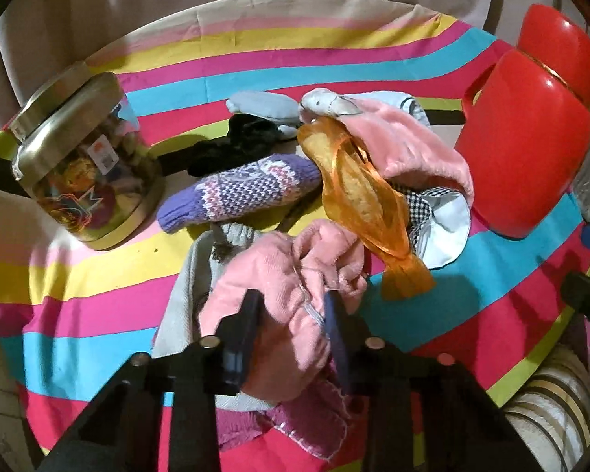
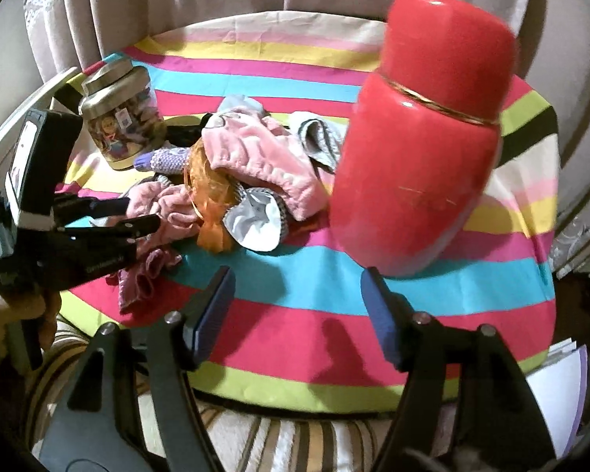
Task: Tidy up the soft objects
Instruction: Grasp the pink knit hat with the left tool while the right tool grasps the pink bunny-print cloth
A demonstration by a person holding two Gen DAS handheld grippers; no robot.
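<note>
Lying bunched at pile's near edge on striped cloth (image 1: 78, 295), pink garment (image 1: 291, 275) is clamped by left gripper (image 1: 293, 310). Orange ribbon (image 1: 358, 196) draped just beside. Right gripper (image 2: 299, 303) held open, empty, near red flask (image 2: 421, 157).

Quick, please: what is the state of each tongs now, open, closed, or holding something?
Left tongs: closed on the pink cloth, pads pressing into its folds.
Right tongs: open, nothing between the pads; the red jar stands beyond them.
</note>
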